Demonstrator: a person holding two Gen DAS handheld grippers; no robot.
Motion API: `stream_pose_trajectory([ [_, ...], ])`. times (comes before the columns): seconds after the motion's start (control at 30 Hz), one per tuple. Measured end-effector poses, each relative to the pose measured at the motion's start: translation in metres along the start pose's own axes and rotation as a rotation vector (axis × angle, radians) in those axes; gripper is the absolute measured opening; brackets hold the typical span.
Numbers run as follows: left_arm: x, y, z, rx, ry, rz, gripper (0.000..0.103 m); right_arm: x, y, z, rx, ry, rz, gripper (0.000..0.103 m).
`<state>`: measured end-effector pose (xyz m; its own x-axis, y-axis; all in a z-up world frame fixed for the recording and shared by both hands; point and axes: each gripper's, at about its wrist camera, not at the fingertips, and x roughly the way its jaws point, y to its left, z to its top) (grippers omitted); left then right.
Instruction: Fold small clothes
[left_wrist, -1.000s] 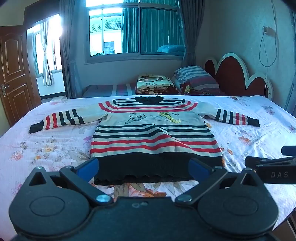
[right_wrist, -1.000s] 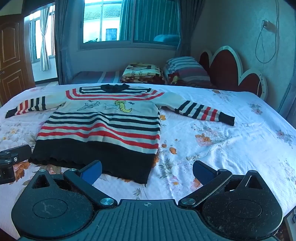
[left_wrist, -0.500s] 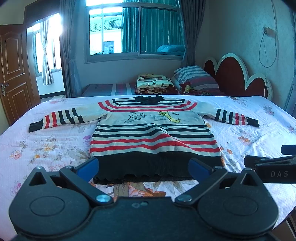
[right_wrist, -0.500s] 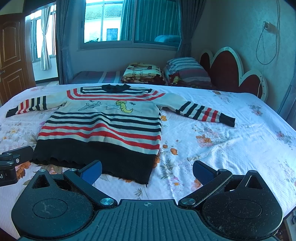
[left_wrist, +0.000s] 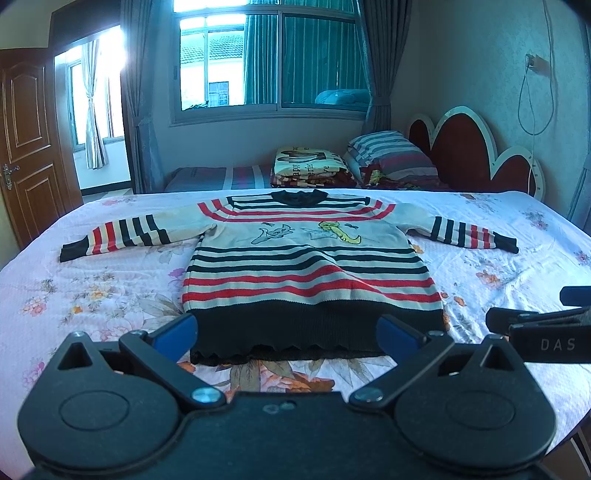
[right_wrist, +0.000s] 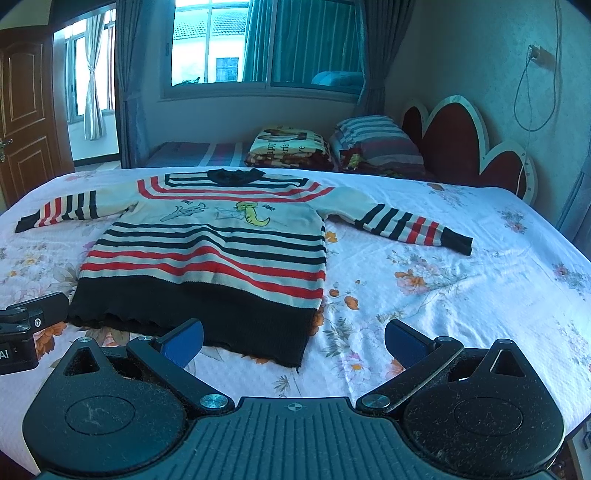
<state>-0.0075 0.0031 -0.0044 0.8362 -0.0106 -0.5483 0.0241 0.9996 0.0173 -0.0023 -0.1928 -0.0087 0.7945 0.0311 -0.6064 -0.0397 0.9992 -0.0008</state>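
Flowery pink sheet on a big bed (left_wrist: 92, 288). On the bed, spread flat, face up: striped sweater (left_wrist: 306, 266), red, black and cream, both sleeves out wide, collar far from the grippers, black hem (left_wrist: 295, 328) nearest them. No fold made yet, by the look of it.

Just before the hem: left gripper (left_wrist: 286, 334), wide open, holding nothing. Off past the sweater's right hem corner: right gripper (right_wrist: 293, 338), also wide open, also empty.

Could go wrong: pinching the sheet along with the knit, since the hem lies right on it. Could also grab only the top layer, so the sweater opens up. Uneven lift from the two sides might make a crooked fold.
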Motion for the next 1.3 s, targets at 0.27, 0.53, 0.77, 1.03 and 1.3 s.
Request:
stream_pose_trajectory([
  [0.27,-0.0016,-0.0001,-0.0022,0.004,0.001,-0.006,0.102,-0.0006,-0.0005,-0.0002,-0.002,-0.002,0.000,0.103],
  [0.53,-0.0027,-0.0025,-0.0040,0.006,0.002,-0.002,0.102,0.0006,-0.0016,-0.0009,-0.001,-0.002,0.002,0.103],
  [0.77,-0.0006,-0.0026,-0.0027,0.007,0.007,-0.002,0.102,0.0015,-0.0013,-0.0009,0.000,0.002,0.005,0.103],
  [1.03,-0.0003,-0.0016,-0.0026,0.005,0.009,-0.005,0.102,0.0034,-0.0011,-0.0028,0.000,0.004,0.006,0.103],
  [1.3,0.0001,0.0007,-0.0042,0.002,0.011,-0.003,0.102,0.0024,0.0007,-0.0036,-0.005,0.002,0.009,0.103],
])
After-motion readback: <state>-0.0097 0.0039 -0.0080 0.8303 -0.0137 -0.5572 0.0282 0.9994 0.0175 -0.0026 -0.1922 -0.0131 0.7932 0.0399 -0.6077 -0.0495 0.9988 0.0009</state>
